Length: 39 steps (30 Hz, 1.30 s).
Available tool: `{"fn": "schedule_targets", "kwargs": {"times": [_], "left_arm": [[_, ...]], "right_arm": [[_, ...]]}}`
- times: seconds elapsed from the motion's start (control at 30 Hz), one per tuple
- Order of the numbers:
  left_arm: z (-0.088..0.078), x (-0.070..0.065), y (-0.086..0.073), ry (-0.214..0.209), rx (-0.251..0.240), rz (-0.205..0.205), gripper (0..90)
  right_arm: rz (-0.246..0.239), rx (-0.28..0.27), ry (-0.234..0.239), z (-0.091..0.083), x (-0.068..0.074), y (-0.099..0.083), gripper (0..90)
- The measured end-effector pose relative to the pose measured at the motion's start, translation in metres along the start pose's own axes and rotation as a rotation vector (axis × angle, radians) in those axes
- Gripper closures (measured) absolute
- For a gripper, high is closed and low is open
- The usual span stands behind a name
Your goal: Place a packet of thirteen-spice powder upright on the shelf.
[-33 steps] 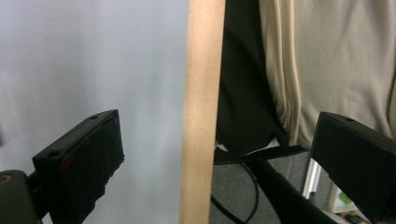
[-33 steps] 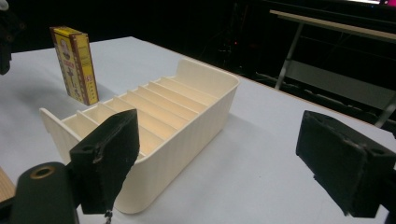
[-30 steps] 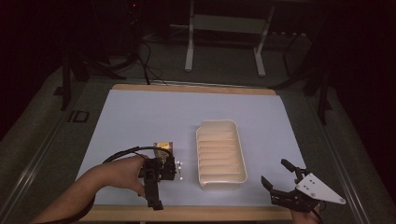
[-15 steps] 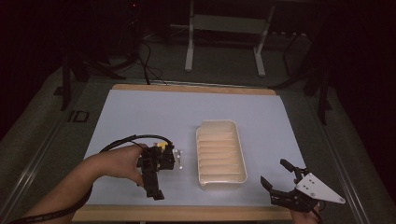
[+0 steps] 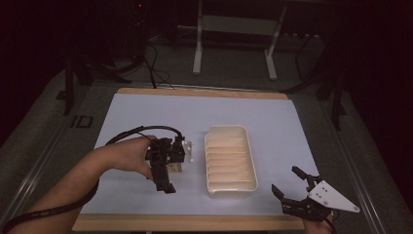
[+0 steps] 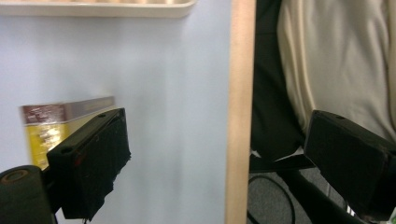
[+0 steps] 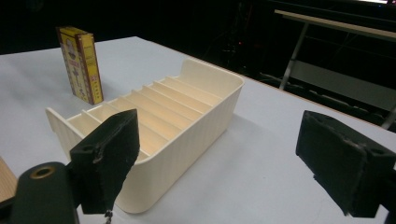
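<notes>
A small yellow and brown box [image 7: 81,63] stands upright on the pale blue table, left of the cream ribbed tray [image 5: 230,161]. In the high view the box [image 5: 176,166] is mostly covered by my left gripper [image 5: 170,170], which hovers right at it. In the left gripper view my left gripper [image 6: 217,140] is open wide, and the box [image 6: 46,126] shows just behind its left jaw, outside the gap. My right gripper [image 5: 297,192] is open near the table's front right corner. In its own view my right gripper [image 7: 219,154] faces the tray [image 7: 154,121] with nothing between the jaws.
The table's wooden front edge [image 6: 240,112] runs close by the left gripper, with the person's pale clothing [image 6: 336,60] beyond it. Table legs and cables [image 5: 234,44] stand in the dark behind the far edge. Open blue surface lies at the back and far left.
The left hand has carried its gripper away from the front edge, up over the box, which is now mostly covered. The right gripper has not moved.
</notes>
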<state>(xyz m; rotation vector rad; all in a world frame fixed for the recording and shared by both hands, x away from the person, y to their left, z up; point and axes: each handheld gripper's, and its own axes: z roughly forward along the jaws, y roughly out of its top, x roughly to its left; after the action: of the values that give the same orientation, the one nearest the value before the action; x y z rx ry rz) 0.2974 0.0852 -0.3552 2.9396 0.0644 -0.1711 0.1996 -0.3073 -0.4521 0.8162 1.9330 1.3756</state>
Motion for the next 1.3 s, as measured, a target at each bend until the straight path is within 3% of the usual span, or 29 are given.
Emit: {"fn": "schedule_targets", "kwargs": {"times": [0.1, 0.23, 0.53, 0.7, 0.97, 1.1, 1.3], "left_arm": [[-0.003, 0.008, 0.002, -0.018, -0.002, -0.009, 6.9], [-0.005, 0.017, 0.003, 0.015, -0.005, -0.011, 7.3], [-0.005, 0.043, 0.011, 0.041, 0.015, -0.011, 12.2], [0.003, 0.057, 0.01, 0.075, 0.057, -0.011, 14.2], [0.018, 0.077, -0.001, 0.073, 0.084, -0.053, 15.0], [0.024, 0.083, -0.007, 0.073, 0.095, -0.076, 15.5], [0.033, 0.086, -0.012, 0.111, 0.1, -0.098, 23.7]], "right_arm": [[0.0, 0.002, 0.006, 0.001, 0.0, 0.0, 13.7], [-0.001, 0.002, 0.009, 0.001, 0.0, 0.0, 13.7], [-0.006, 0.001, 0.013, 0.0, 0.001, 0.0, 13.7], [-0.007, 0.001, 0.019, 0.001, 0.001, 0.0, 13.7], [-0.009, 0.003, 0.021, 0.001, 0.001, 0.0, 13.7], [-0.006, 0.007, 0.023, 0.001, 0.001, -0.001, 13.7], [-0.006, 0.007, 0.025, 0.001, 0.001, -0.001, 13.7]]}}
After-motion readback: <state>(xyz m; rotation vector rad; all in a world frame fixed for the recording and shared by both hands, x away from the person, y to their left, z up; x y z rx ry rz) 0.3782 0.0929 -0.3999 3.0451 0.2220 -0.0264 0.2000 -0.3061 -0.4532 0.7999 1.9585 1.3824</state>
